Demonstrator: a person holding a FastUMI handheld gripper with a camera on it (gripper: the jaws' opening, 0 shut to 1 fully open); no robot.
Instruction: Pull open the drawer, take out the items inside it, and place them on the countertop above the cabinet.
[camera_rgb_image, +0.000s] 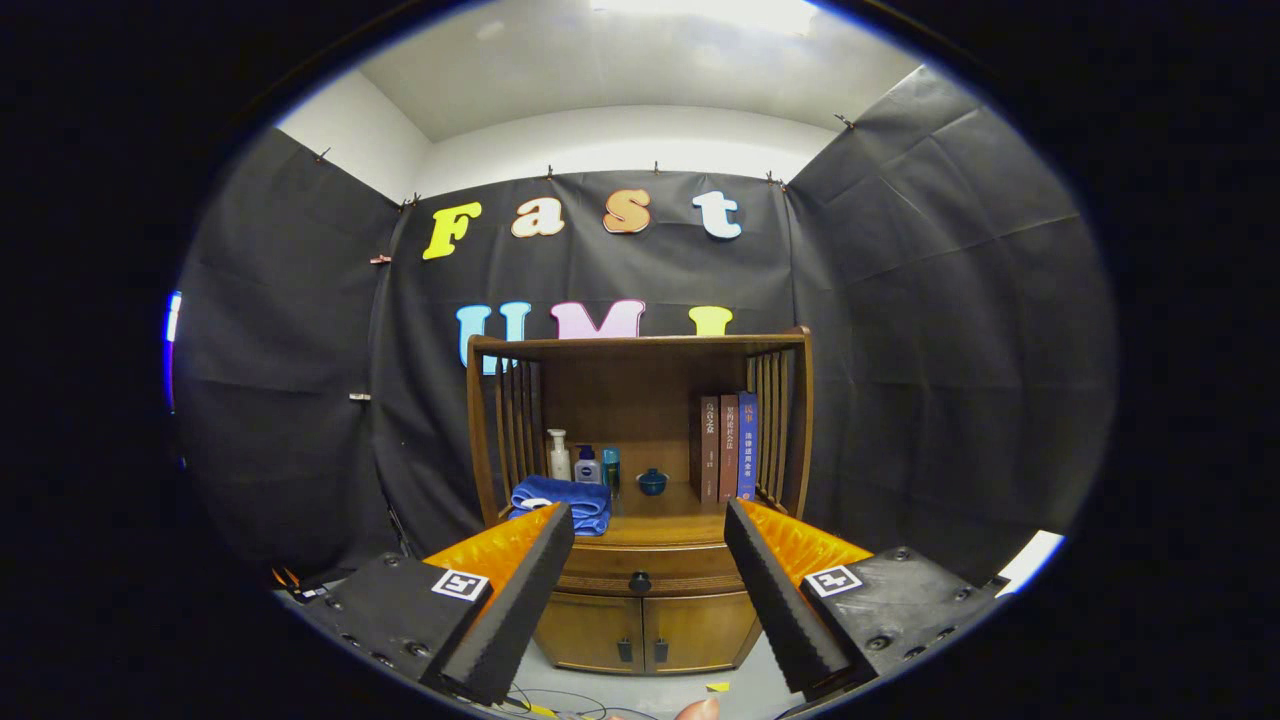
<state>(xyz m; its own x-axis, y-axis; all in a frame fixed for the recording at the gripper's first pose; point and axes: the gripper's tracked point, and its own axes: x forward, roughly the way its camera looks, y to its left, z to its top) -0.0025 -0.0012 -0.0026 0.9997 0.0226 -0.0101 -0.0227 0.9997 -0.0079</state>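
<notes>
Gripper (648, 520) spread wide, nothing between its fingers; it hangs well short of the brown wooden cabinet (640, 520), aimed roughly at its front.

Shallow wooden drawer (640, 578) sits shut, just under the cabinet's countertop (665, 528) and above the two small lower doors (645, 630); small dark round knob (640, 581) at its centre, seen between the fingers and beyond them.

Contents hidden while shut; cannot tell what is inside.

Judgement on handling: knob is the only hold; small, hard, probably smooth, so fingers must narrow a good deal and pinch it square, else they slip off; drawer itself stiff wood, likely light, should slide on a straight pull; a skewed pull may bind it.

Countertop already carries a folded blue towel (562, 502), a white pump bottle (558, 457) with other small bottles (598, 467), a small dark blue lidded pot (652, 482), upright books (728, 446); free space looks limited, mostly mid-front.

A fingertip (697, 708) shows below the gripper.
</notes>
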